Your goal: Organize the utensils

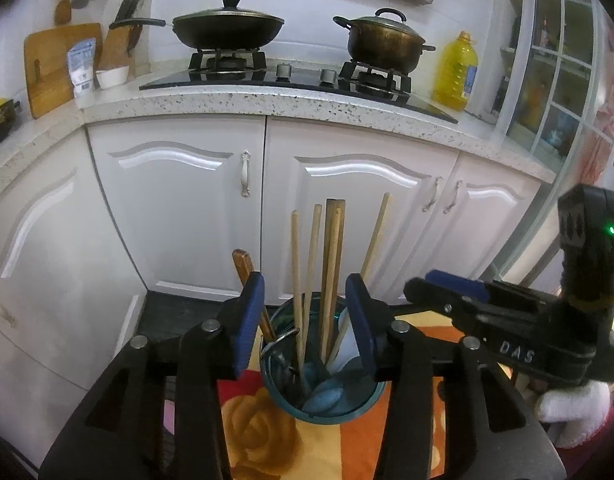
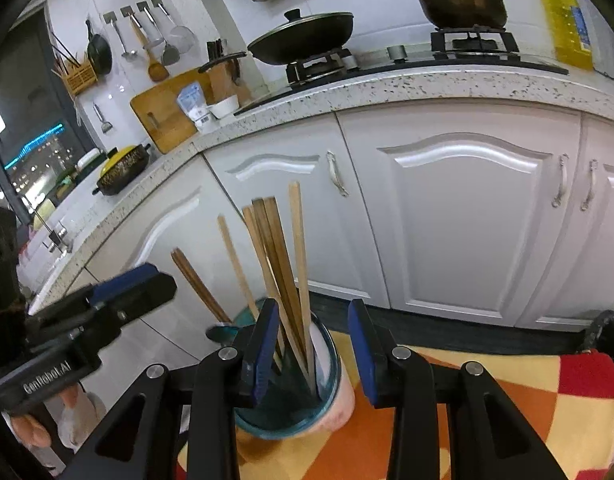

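A teal glass cup [image 1: 327, 404] stands on a patterned orange and yellow cloth [image 1: 259, 432]. It holds several wooden chopsticks [image 1: 331, 276], a brown-handled utensil [image 1: 247, 276] and a metal spoon. My left gripper [image 1: 307, 320] is open and empty, its blue pads straddling the cup's rim. My right gripper [image 2: 313, 354] is open and empty, just right of the same cup [image 2: 291, 420] and its chopsticks [image 2: 279, 268]. The right gripper also shows in the left wrist view [image 1: 459, 292], and the left gripper in the right wrist view [image 2: 135, 284].
White cabinet doors [image 1: 179, 208] stand close behind the cup. Above them a speckled counter [image 1: 267, 100] carries a stove with a black wok [image 1: 227, 28], a brass pot [image 1: 383, 40], an oil bottle [image 1: 457, 72] and a cutting board [image 1: 55, 68].
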`<act>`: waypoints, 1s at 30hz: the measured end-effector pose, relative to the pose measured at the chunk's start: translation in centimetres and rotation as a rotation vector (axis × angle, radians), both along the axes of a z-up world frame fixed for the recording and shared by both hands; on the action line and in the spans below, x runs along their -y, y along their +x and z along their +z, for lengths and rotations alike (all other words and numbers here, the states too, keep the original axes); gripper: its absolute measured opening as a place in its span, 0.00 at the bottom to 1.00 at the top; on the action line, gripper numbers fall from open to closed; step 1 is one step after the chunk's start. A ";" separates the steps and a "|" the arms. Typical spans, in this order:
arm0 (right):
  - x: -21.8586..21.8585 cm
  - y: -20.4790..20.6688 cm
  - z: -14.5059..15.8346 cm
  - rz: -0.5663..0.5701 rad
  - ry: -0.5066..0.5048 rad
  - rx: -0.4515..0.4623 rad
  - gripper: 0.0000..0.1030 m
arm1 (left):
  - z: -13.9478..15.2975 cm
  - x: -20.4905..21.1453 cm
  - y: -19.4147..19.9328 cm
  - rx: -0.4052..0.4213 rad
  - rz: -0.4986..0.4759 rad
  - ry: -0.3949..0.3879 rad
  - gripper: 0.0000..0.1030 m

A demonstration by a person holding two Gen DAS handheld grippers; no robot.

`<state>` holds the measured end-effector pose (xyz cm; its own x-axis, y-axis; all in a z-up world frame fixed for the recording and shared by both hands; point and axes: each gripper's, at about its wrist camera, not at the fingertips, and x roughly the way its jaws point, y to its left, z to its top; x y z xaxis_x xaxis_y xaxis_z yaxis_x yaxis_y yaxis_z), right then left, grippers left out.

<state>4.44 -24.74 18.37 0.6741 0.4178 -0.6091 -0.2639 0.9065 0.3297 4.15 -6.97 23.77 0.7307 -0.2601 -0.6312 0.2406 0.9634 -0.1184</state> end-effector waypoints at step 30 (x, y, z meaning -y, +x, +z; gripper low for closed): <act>-1.8 -6.1 -1.4 -0.096 -0.102 -0.008 0.40 | -2.5 -0.6 -5.5 0.005 0.104 0.040 0.41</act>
